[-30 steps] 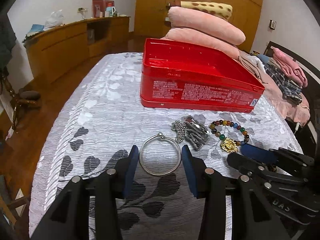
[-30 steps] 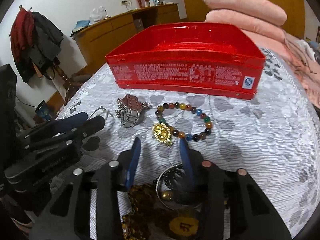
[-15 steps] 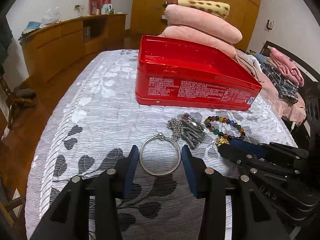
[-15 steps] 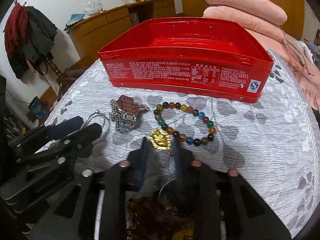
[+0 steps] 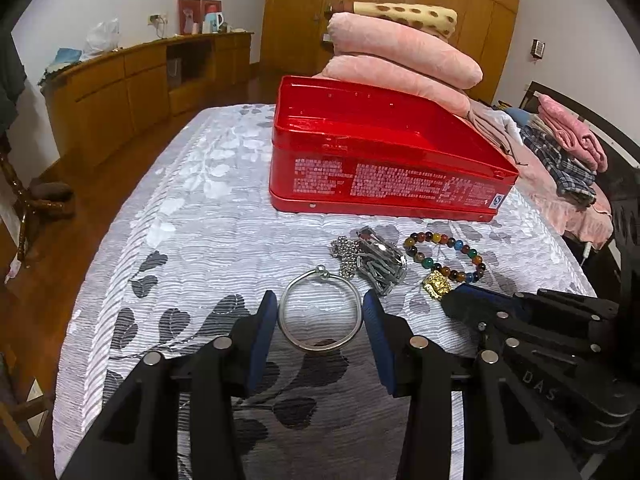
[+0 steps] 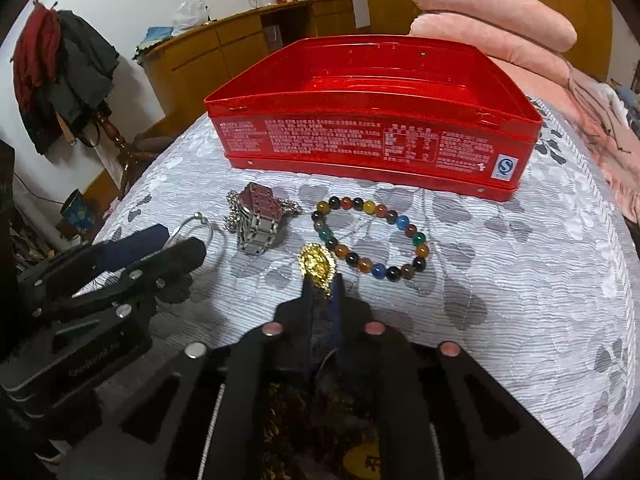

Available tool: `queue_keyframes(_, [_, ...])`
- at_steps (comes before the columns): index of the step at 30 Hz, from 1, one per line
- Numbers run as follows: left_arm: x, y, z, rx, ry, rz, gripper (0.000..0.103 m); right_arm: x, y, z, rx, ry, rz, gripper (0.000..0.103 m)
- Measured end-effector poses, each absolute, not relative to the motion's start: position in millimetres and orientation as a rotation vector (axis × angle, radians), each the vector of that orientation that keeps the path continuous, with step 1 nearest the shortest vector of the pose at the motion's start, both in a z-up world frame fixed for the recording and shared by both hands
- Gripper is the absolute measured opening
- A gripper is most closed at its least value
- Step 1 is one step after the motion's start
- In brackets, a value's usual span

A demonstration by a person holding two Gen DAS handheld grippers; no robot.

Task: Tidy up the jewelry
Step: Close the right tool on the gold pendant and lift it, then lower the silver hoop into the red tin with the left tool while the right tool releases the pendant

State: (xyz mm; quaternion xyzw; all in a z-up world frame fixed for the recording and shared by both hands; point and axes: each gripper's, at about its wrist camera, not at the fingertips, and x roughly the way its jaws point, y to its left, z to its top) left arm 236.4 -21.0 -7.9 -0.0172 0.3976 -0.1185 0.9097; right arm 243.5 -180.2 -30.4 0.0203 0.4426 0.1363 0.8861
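Left gripper sits spread around the flat silver bangle, clasp pointing toward the red tin; right gripper is pinched nearly closed, can't tell on what.

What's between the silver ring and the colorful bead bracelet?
A folded metal watch band with a beaded chain lies between the silver bangle and bead bracelet, clear in both views.
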Motion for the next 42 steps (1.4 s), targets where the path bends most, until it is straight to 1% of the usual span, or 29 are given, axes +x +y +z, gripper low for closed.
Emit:
queue_keyframes(3, [238.2,-20.0,-8.0,-0.038,0.819,-0.245,0.044,248.0,-176.4,-30.3,0.042,0.924,0.294,0.029])
queue_keyframes(6, [240.3,-18.9,-9.2,-0.043,0.824,-0.246,0.044,255.0,-170.0,-30.7,0.021,0.931,0.295,0.03])
queue_keyframes(9, [242.3,-18.7,-10.1,-0.047,0.829,-0.249,0.044,259.5,-167.7,-31.2,0.004,0.931,0.297,0.029])
queue_keyframes(10, [242.5,-18.7,-10.2,-0.047,0.83,-0.25,0.044,259.7,-166.7,-31.2,-0.007,0.93,0.294,0.027])
queue_keyframes(11, [242.7,-18.7,-10.1,-0.047,0.83,-0.25,0.044,259.5,-166.2,-31.3,-0.018,0.927,0.286,0.02])
queue_keyframes(12, [242.6,-18.7,-10.2,-0.046,0.829,-0.249,0.044,259.2,-166.8,-31.1,-0.024,0.925,0.277,0.02])
queue_keyframes(20, [238.7,-21.1,-3.8,-0.04,0.808,-0.249,0.044,243.1,-179.0,-19.6,0.0,0.882,0.284,0.019])
queue_keyframes(27, [238.8,-32.7,23.5,-0.033,0.741,-0.275,0.044,237.8,-193.1,7.8,0.023,0.816,0.279,0.019])
queue_keyframes(37, [263.7,-41.7,53.0,-0.065,0.66,-0.276,0.044,263.8,-216.8,41.1,0.09,0.724,0.229,0.019])
queue_keyframes(42, [282.9,-49.0,67.8,-0.069,0.625,-0.279,0.044,285.2,-222.7,49.1,0.103,0.704,0.21,0.019])
